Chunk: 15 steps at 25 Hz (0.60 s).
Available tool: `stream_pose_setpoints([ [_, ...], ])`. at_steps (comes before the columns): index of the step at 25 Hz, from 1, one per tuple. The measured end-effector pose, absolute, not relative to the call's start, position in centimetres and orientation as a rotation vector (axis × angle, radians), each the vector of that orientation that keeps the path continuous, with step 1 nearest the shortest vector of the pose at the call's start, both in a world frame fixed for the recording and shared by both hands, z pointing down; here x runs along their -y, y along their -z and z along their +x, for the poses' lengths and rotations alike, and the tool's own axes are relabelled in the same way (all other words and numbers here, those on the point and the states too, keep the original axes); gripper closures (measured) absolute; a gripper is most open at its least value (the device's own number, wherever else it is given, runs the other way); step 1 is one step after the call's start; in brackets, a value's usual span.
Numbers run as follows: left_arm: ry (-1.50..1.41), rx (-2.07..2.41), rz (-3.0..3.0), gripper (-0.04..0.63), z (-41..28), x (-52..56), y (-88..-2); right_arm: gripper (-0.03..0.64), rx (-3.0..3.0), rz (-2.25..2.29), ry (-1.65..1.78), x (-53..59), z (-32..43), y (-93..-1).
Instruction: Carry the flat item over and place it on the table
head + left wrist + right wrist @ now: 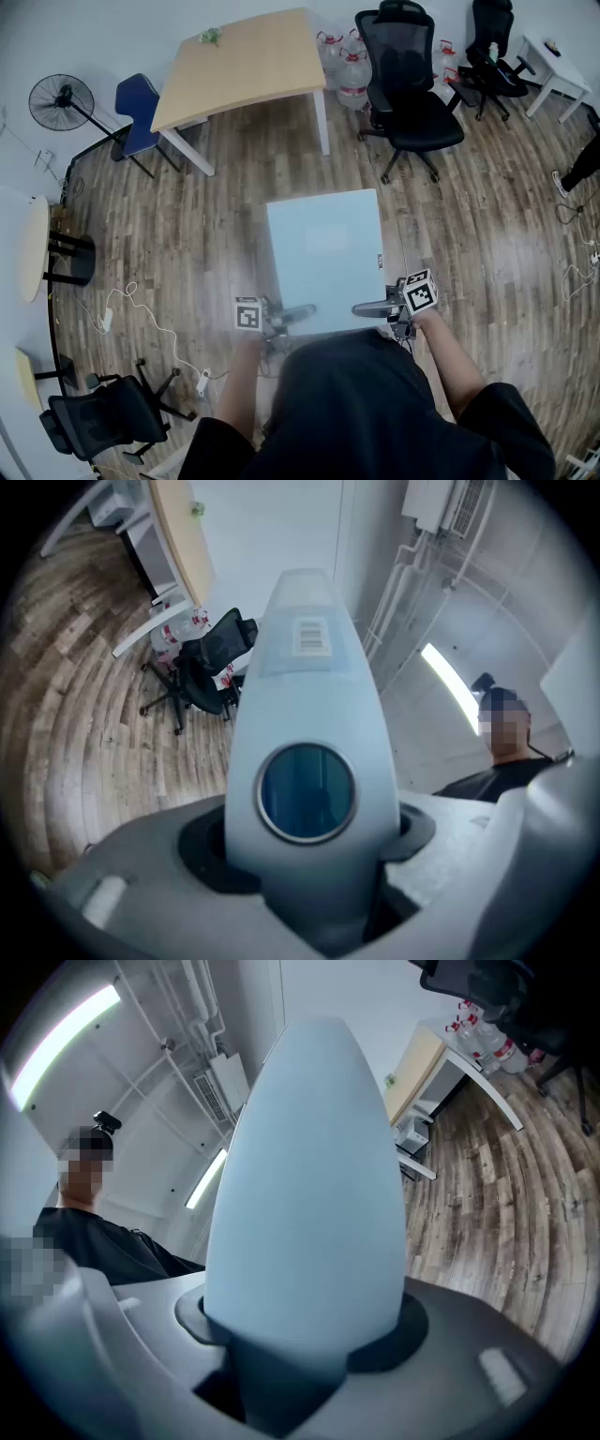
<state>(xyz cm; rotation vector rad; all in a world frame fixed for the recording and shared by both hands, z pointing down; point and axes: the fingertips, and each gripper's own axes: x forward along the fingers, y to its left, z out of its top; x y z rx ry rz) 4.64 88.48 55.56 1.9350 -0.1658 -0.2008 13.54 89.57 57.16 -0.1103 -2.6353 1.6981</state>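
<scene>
The flat item (328,258) is a pale blue binder, held level in front of the person above the wooden floor. My left gripper (289,317) is shut on its near edge at the left. My right gripper (373,307) is shut on that same edge at the right. In the left gripper view the binder's spine (305,667), with a round finger hole and a barcode label, rises from between the jaws. In the right gripper view its plain blue face (309,1176) fills the middle. The light wooden table (244,66) with white legs stands ahead, beyond the binder.
A black office chair (412,94) and several water bottles (352,70) stand right of the table. To its left are a blue chair (139,112) and a floor fan (61,101). Cables (131,309) and another black chair (103,412) lie at my left.
</scene>
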Motion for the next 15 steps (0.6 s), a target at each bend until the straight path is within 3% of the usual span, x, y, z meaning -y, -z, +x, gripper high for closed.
stream_pose_setpoints([
  [15, 0.176, 0.172, 1.920, 0.284, 9.0, -86.4, -56.9, 0.314, 2.635, -0.107, -1.752, -87.4, 17.8, -58.5],
])
